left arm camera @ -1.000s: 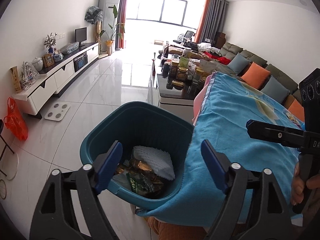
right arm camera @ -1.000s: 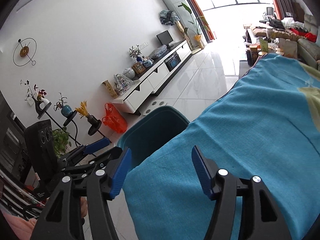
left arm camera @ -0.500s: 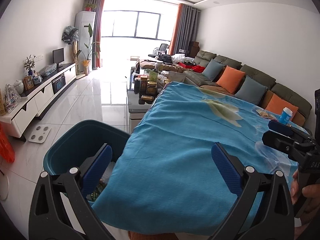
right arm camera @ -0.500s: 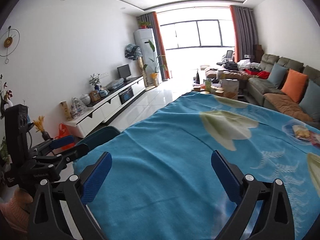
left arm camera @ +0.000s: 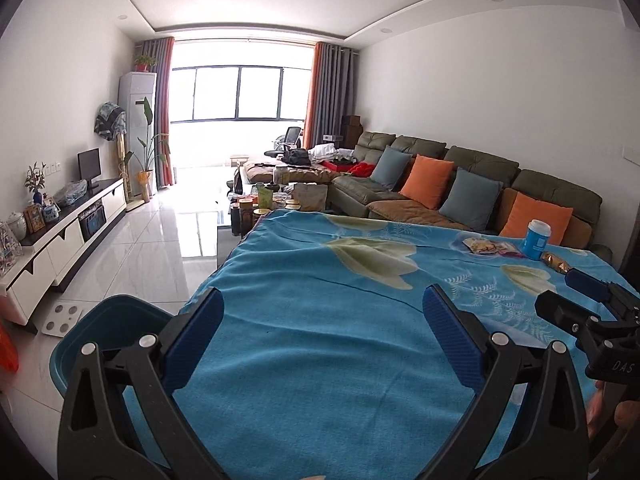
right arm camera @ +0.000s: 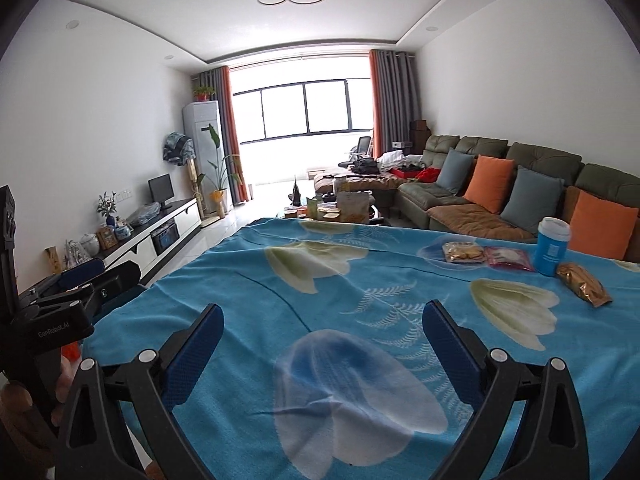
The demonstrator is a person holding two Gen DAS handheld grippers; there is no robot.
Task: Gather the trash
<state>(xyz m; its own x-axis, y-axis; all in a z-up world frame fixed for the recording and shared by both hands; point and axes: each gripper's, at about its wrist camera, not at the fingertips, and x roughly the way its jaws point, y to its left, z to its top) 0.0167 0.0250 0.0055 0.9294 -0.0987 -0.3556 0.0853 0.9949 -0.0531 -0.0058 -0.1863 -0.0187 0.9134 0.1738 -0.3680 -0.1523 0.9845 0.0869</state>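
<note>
Both grippers hover over the blue cloth [right arm camera: 248,320] on the table, and both are empty: the left gripper [left arm camera: 323,328] has its jaws spread wide with only cloth behind them, and the right gripper [right arm camera: 323,340] is just as wide, nothing between the pads. The trash sits at the far right of the table, well ahead of the right gripper: a yellow snack packet [right arm camera: 464,251], a pink wrapper [right arm camera: 508,258] touching it, a blue cup [right arm camera: 553,247] standing upright, and a crinkled gold wrapper [right arm camera: 585,283] just beside the cup. The teal bin [left arm camera: 108,324] waits off the table's left edge, by the left gripper. The wrappers look light, limp and slick (foil probably slides), so pinching a raised crumple or edge seems best. The cup looks rigid but likely tips easily; I'd take it around mid-body, jaws level. Whether it holds liquid can't be told.
</note>
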